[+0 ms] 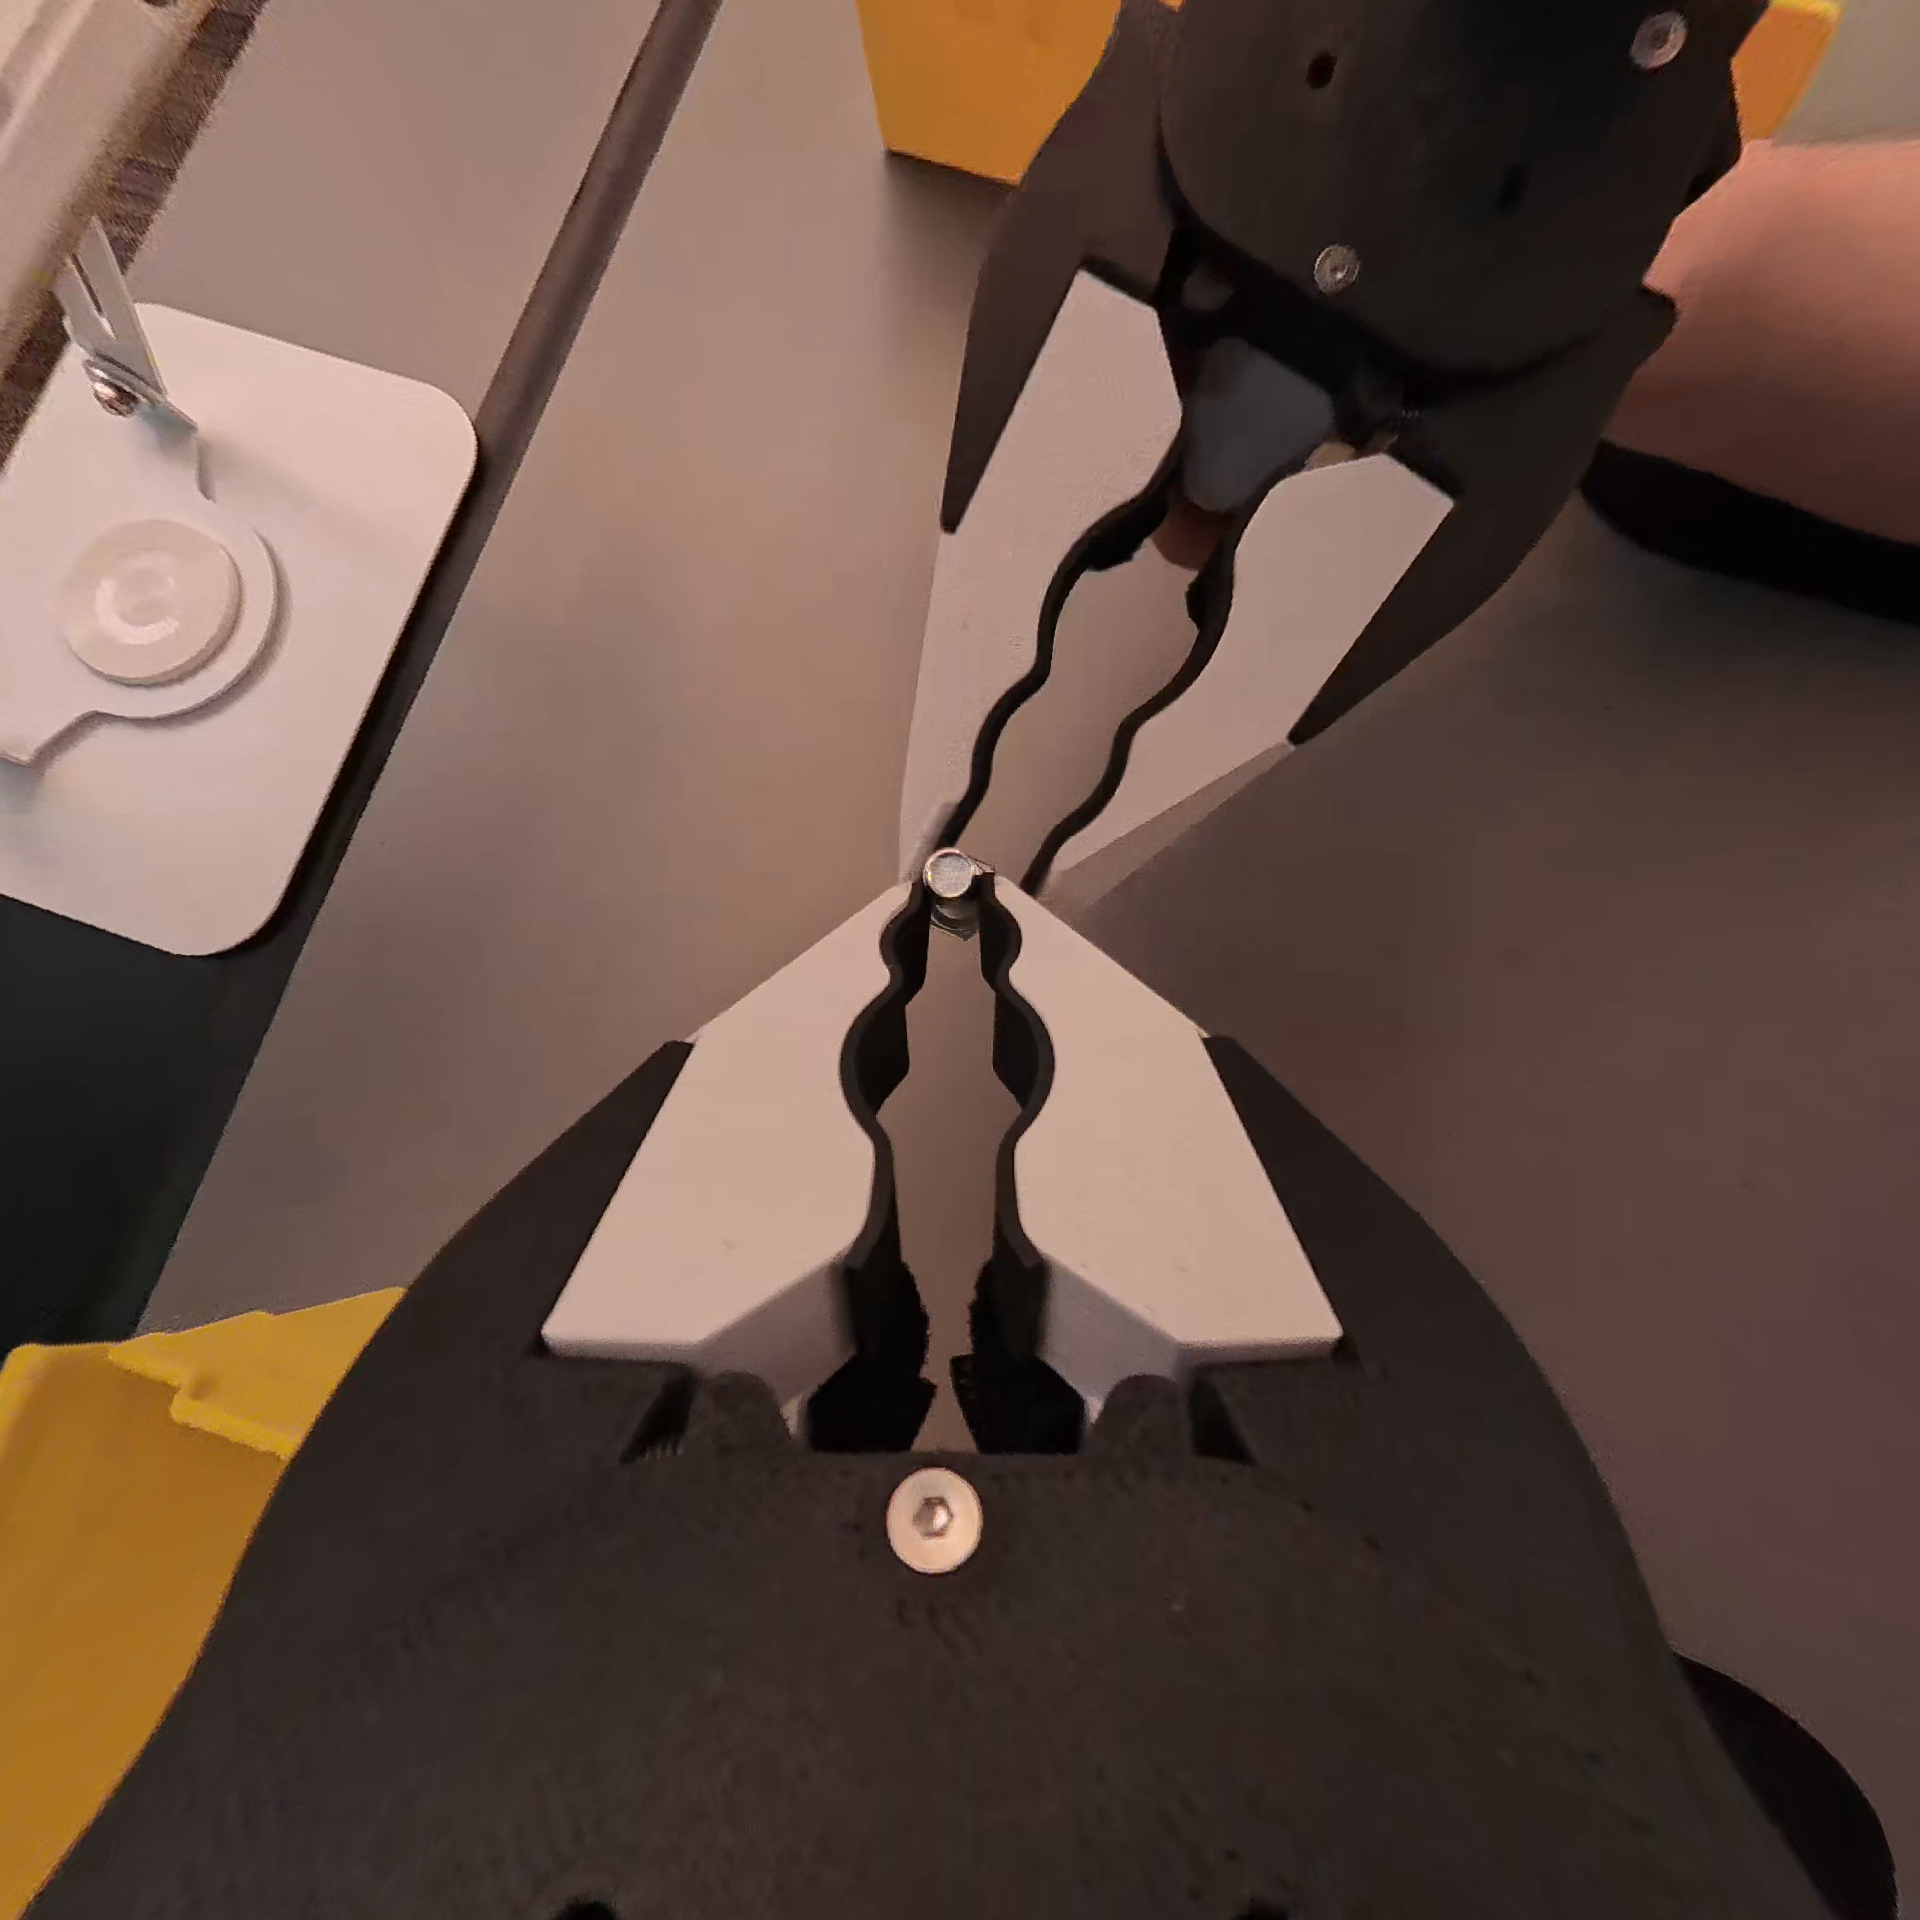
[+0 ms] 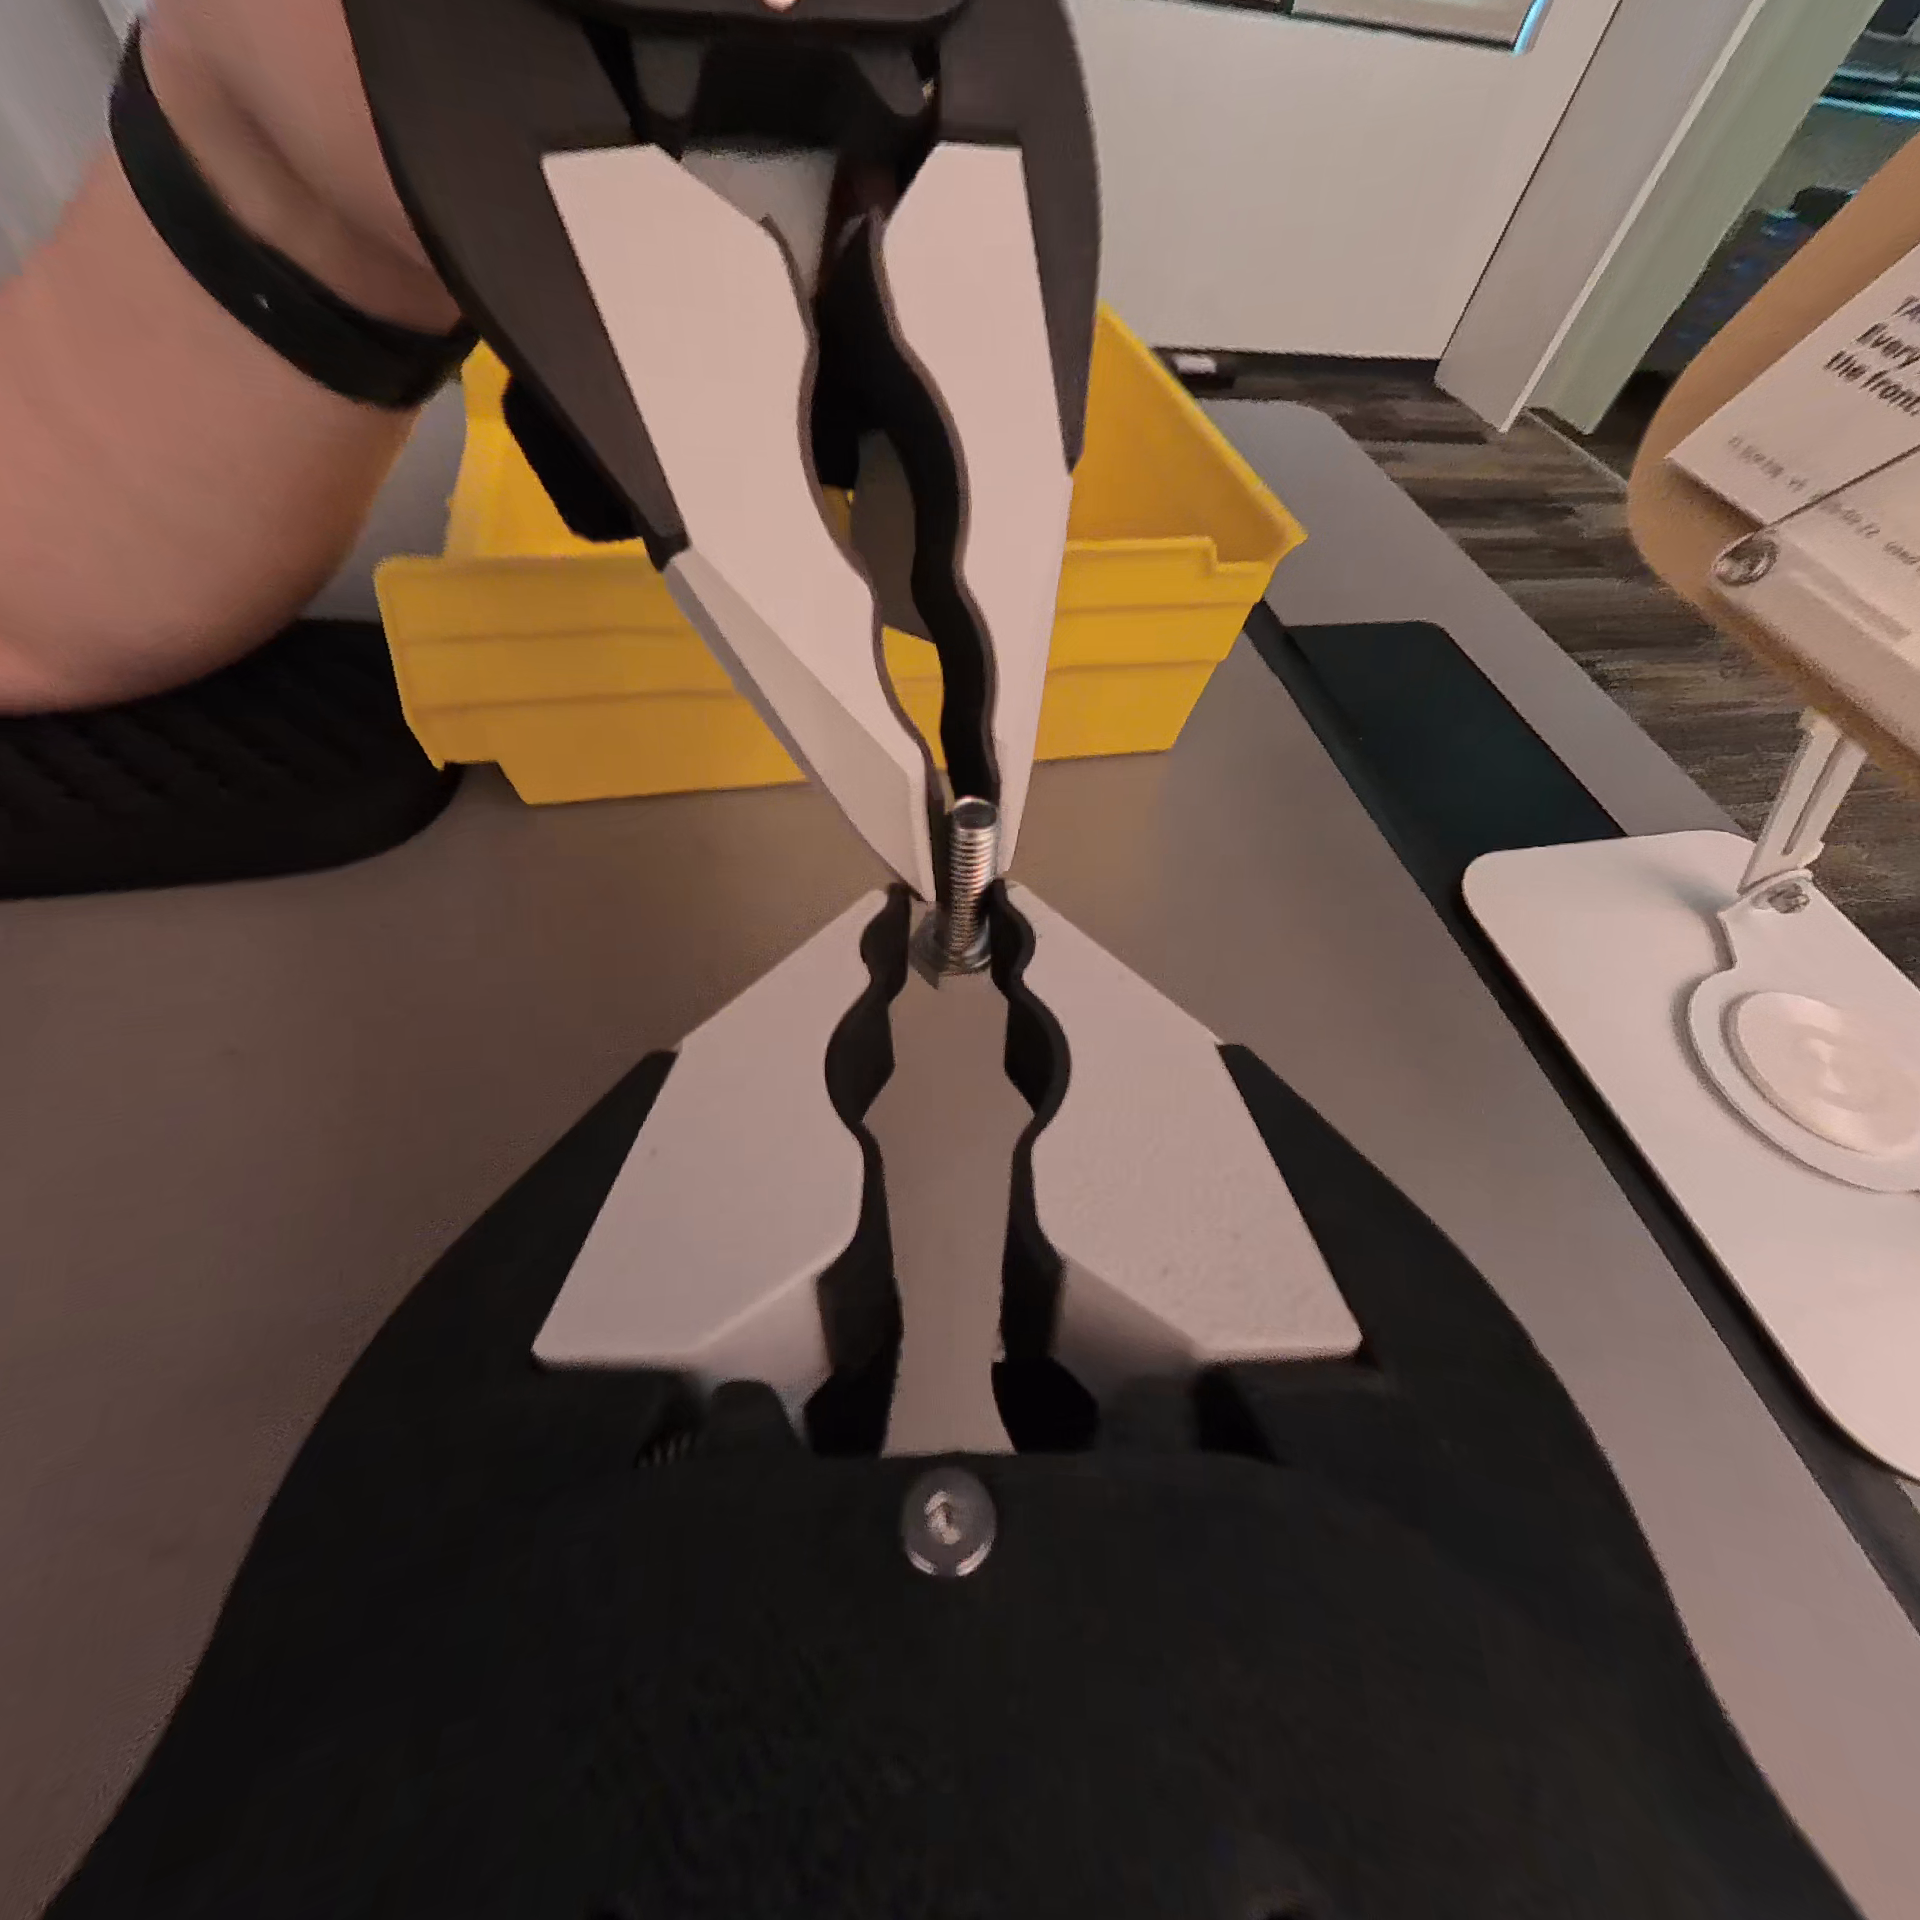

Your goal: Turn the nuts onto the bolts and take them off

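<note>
**A:** Where's the hardware right now?

**B:** Mid-frame in the right wrist view, held above the counter (image 2: pixel 312 1039), in front of the yellow bin (image 2: pixel 1143 582). The bolt (image 2: pixel 966 868) stands roughly upright. The left gripper (image 1: pixel 951 899) comes down from the top of the frame, closed to a narrow gap and pinching the threaded end. The right gripper (image 2: pixel 951 909) is closed almost as far, its tips clamping a hex piece at the bolt's lower end. I take that for the nut (image 2: pixel 948 954), though it could be the bolt's head.

**A:** How will it handle?

**B:** I'd say light, rigid steel that won't bend or crush. It's small and smooth, though, so it could easily slip or twist out.

**A:** Best place to hold it?

**B:** Probably the nut across two opposite flats, so the pads have flat faces to push on. The threads give the bolt some bite, but a round shank may spin in the jaws, so I'd grip it firmly and keep both pieces on one axis. Tilting them would likely cross-thread or jam the nut.
</note>
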`<action>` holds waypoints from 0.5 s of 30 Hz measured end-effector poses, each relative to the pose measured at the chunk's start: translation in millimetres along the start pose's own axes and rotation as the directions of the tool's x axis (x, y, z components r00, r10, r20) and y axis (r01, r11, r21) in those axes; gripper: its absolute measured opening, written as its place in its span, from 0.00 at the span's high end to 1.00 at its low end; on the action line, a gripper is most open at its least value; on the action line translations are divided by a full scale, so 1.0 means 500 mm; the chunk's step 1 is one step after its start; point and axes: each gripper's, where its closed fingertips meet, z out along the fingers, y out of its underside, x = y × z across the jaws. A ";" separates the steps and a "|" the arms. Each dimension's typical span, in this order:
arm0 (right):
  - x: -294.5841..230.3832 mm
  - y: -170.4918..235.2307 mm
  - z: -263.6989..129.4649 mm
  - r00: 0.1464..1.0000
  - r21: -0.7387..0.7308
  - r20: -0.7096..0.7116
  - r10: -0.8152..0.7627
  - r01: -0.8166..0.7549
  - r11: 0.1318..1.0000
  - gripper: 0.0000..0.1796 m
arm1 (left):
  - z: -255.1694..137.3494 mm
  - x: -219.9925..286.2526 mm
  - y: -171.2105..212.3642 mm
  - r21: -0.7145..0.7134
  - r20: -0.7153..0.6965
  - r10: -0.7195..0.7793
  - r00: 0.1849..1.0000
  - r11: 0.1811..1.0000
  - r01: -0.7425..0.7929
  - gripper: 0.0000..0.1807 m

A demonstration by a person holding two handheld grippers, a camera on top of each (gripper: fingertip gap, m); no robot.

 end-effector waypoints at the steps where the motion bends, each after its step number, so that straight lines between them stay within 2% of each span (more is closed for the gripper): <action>1: -0.001 0.007 0.001 1.000 -0.012 0.003 -0.017 0.018 1.000 0.92 | 0.006 0.001 0.005 -0.014 -0.009 -0.001 1.000 1.000 0.001 0.96; 5: -0.007 0.021 0.005 0.999 -0.011 0.038 -0.024 0.025 1.000 0.94 | 0.017 0.005 0.016 -0.034 -0.057 -0.057 0.997 0.998 0.055 0.94; 7: -0.003 0.034 0.013 0.999 -0.016 0.043 0.022 -0.021 1.000 0.95 | 0.011 -0.009 0.018 -0.032 -0.043 -0.097 0.994 0.995 0.096 0.85; 11: 0.005 0.105 0.042 0.995 -0.110 0.043 0.086 -0.081 0.991 0.95 | -0.033 -0.027 -0.004 0.064 -0.038 -0.146 0.989 0.987 0.148 0.87; 15: 0.011 0.157 0.060 0.985 -0.158 0.051 0.164 -0.155 0.975 0.95 | -0.064 -0.043 -0.003 0.087 0.007 -0.153 0.988 0.985 0.151 0.88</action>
